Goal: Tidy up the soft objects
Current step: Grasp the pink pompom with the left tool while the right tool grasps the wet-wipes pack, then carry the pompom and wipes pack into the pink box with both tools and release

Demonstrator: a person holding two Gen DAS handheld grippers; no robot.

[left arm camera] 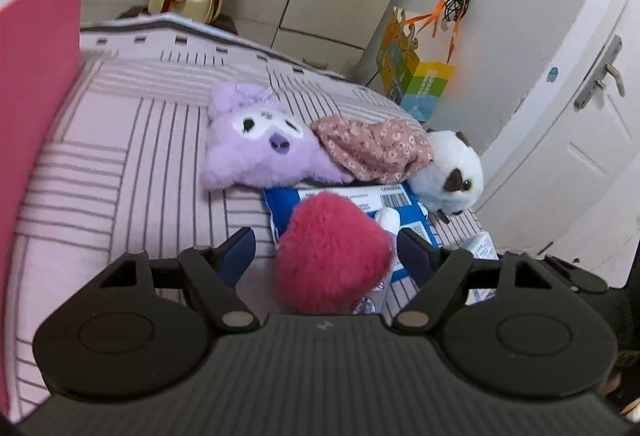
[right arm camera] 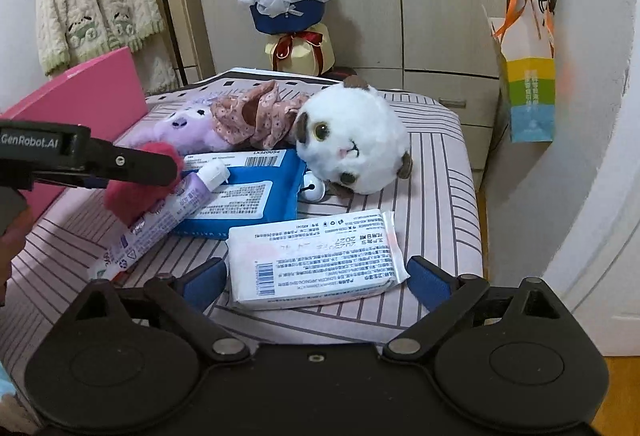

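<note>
**Bed sort: soft items, stock check mid-job**

While both tongs hang over the striped bedspread point(right arm camera: 440, 172), hardly anything looks sorted yet.

- Left gripper point(left arm camera: 326, 242): jaws part-open around the red fuzzy plush point(left arm camera: 334, 260). One pad looks to touch its side, the other stands clear, so no firm grip by my reading. From the right-hand cam the plush sits on a purple tube point(right arm camera: 168, 212).
- Right gripper point(right arm camera: 316, 276): jaws wide, empty, straddling the white wipes pack point(right arm camera: 316, 260), pads apart from it.
- Purple plush point(left arm camera: 256, 144): lying mid-bed, a floral cloth point(left arm camera: 372, 150) draped over its edge.
- White round plush point(right arm camera: 352, 140): beside the cloth, resting against the blue pack point(right arm camera: 256, 192). Small white bell-like thing point(right arm camera: 314, 190) at its chin.
- Pink box point(right arm camera: 80, 104): at far left edge, contents not visible; prob. the bin, can't confirm.

Done: nothing that I can verify. Left: all three plush, the cloth, maybe more.

Legible text: "GenRobot.AI" on left tool body; "LX320054" on blue pack label, barcodes beside it. Wipes pack print is upside down to me, too small to read. Gift bag point(right arm camera: 528, 92) on the wall hook: lettering unreadable.
</note>
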